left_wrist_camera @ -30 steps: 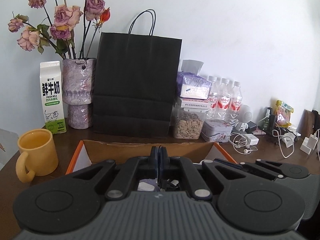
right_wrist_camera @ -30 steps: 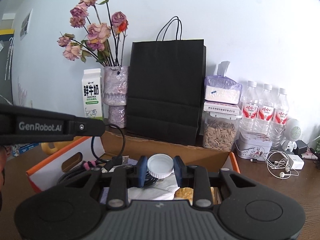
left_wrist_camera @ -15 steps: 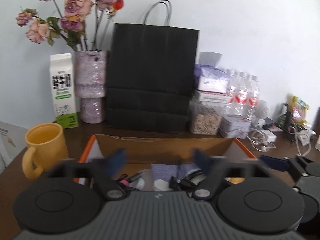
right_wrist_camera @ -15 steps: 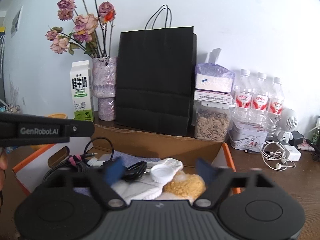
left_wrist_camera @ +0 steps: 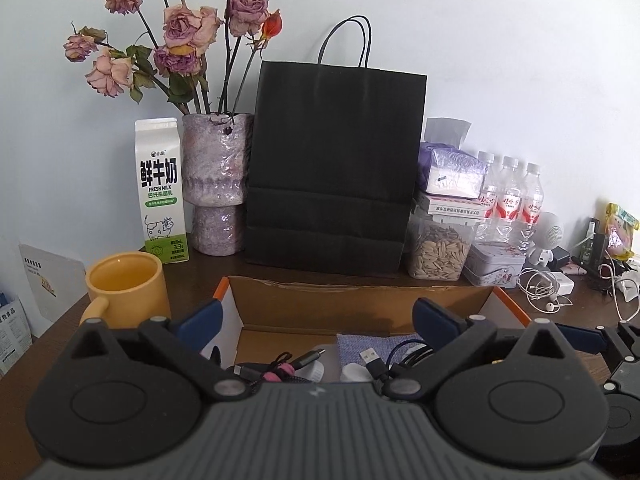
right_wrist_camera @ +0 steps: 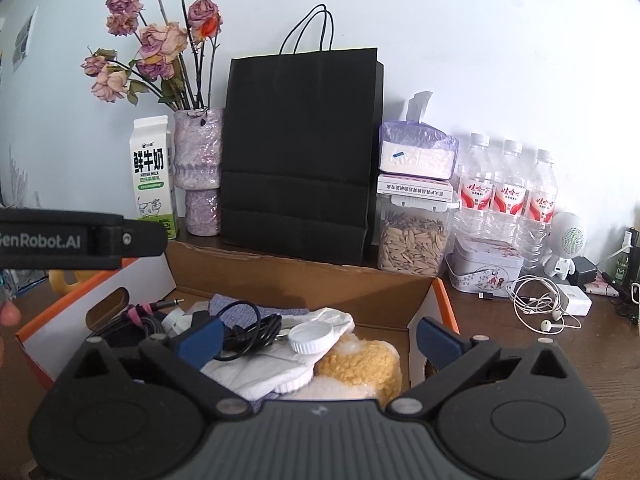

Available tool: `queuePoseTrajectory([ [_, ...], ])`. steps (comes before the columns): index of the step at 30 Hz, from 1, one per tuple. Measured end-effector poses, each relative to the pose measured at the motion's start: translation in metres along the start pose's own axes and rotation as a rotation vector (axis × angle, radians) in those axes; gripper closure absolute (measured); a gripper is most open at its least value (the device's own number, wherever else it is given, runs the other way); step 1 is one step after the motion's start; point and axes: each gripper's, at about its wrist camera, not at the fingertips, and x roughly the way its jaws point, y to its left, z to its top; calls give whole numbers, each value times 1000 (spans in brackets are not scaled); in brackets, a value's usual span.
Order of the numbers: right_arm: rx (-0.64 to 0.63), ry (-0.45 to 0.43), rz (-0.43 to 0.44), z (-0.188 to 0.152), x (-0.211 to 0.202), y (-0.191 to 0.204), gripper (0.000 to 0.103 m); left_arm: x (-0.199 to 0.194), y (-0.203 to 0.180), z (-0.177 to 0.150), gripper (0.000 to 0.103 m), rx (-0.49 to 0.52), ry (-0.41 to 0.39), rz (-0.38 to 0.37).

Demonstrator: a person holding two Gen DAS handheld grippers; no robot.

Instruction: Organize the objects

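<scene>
An open cardboard box (left_wrist_camera: 360, 286) with orange edges stands on the dark table in front of me. In it lie tied cables (left_wrist_camera: 280, 370), a USB lead (left_wrist_camera: 370, 358) and a grey-blue cloth (left_wrist_camera: 372, 346). The right wrist view adds a white cloth (right_wrist_camera: 260, 372), a yellow fluffy pad (right_wrist_camera: 364, 364), a black cable (right_wrist_camera: 252, 328) and a white cap (right_wrist_camera: 308, 334) resting on the cloth. My left gripper (left_wrist_camera: 318, 320) stands open over the box, gripping nothing. My right gripper (right_wrist_camera: 319, 336) hangs over the box too; its jaws are opening and the cap lies free below them.
A yellow mug (left_wrist_camera: 126, 292) stands left of the box. Along the wall behind are a milk carton (left_wrist_camera: 160, 188), a vase of dried roses (left_wrist_camera: 216, 176), a black paper bag (left_wrist_camera: 332, 172), a seed jar (left_wrist_camera: 438, 254), water bottles (right_wrist_camera: 508, 188), a tin (right_wrist_camera: 486, 270) and white earphones (right_wrist_camera: 540, 308).
Both grippers went from shut to wide open. The right one let go of the white cap, which now lies on the white cloth in the box.
</scene>
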Motion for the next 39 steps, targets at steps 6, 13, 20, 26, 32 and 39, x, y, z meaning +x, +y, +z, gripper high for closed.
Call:
queuePoseTrajectory([
  [6, -20, -16, 17, -2, -19, 9, 0, -21, 10, -5, 0, 9, 1, 8],
  [13, -36, -24, 48, -15, -53, 19, 0, -51, 28, -28, 0, 59, 30, 18],
  [20, -68, -10, 74, -34, -83, 33, 0, -73, 47, -63, 0, 111, 109, 41],
  [26, -89, 16, 88, -52, -99, 43, 0, -79, 55, -101, 14, 125, 227, 26],
  [32, -94, 48, 94, -65, -106, 50, 0, -78, 48, -121, 54, 144, 303, -15],
  [39, -99, 80, 105, -73, -106, 56, 0, -83, 50, -121, 100, 120, 300, -42],
])
